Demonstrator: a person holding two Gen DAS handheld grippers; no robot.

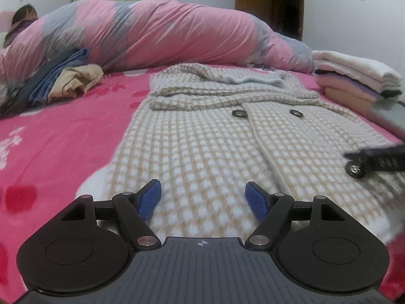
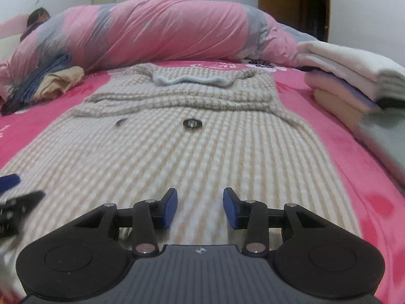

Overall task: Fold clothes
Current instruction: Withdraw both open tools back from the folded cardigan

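A beige and white checked coat point(image 1: 202, 136) point(image 2: 192, 152) lies flat on the pink bedsheet point(image 1: 63, 126), its sleeves folded across the chest and dark buttons point(image 1: 239, 113) point(image 2: 192, 123) showing. My left gripper point(image 1: 203, 197) is open just above the coat's near hem, left of its middle, blue pads point(image 1: 149, 197) apart. My right gripper point(image 2: 200, 207) is open over the hem further right, nothing between its pads point(image 2: 169, 207). Each gripper shows at the edge of the other's view: the right gripper point(image 1: 374, 159), the left gripper point(image 2: 15, 202).
A rolled pink and grey quilt point(image 1: 141, 33) point(image 2: 152, 30) lies across the back of the bed. A stack of folded clothes point(image 1: 354, 78) point(image 2: 354, 86) sits at the right. Loose blue and tan garments point(image 1: 63, 81) point(image 2: 45, 83) are heaped at the left.
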